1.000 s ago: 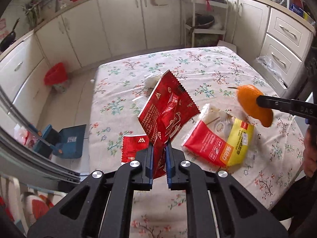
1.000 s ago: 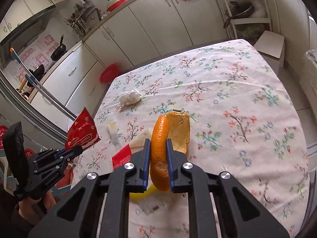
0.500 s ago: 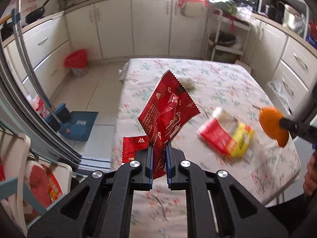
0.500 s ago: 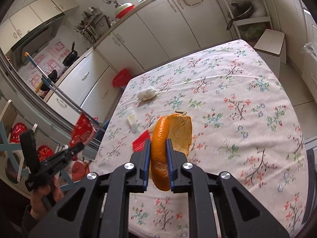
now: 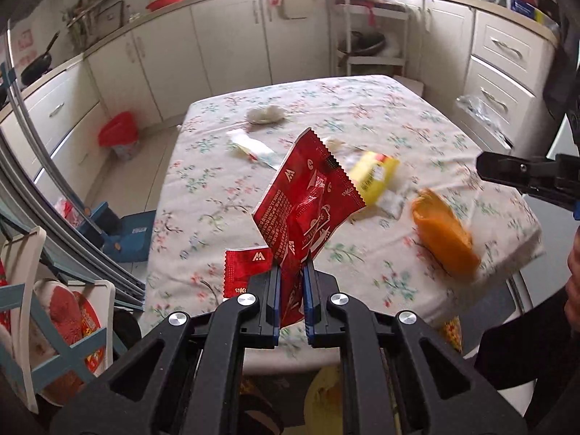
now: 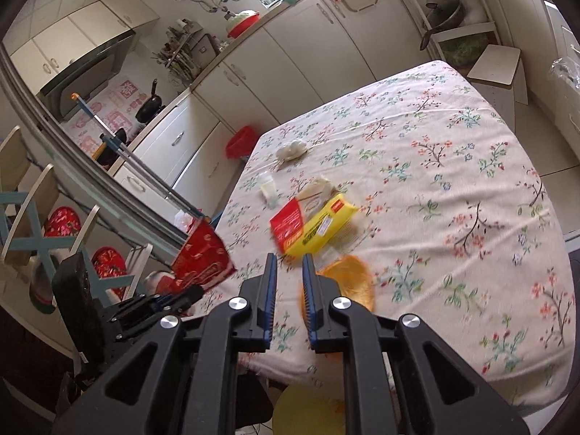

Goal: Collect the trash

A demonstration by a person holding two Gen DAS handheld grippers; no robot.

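In a kitchen cleanup, a red-lined bin (image 5: 119,134) stands on the floor well off to the left of both grippers, what is in it too small to tell. The left gripper (image 5: 291,272) is clenched on a red snack wrapper (image 5: 308,203), which stands up and forward from its fingers, long axis along them, raised above the near left corner of the floral table (image 5: 362,94).

Trash lying ahead of those fingers: a crumpled white tissue (image 5: 264,114) farthest out, a white slip (image 5: 250,146) nearer, then a yellow-and-red packet (image 5: 373,177) to the right, its long axis slanting across the cloth.

The orange peel (image 6: 344,282) shows blurred just right of the right gripper (image 6: 288,264), beside its right finger and not between the pads; whether it lies at the table's near edge or is dropping cannot be told. The right gripper's jaws stand a narrow gap apart, grasping nothing. It is by far the nearer hand to the peel.

Below the table edge, under both grippers, sits a yellow round container (image 6: 308,413), probably the target; its contents are hidden. The wrapper's drop likely turns on bringing the left fingers back over it.
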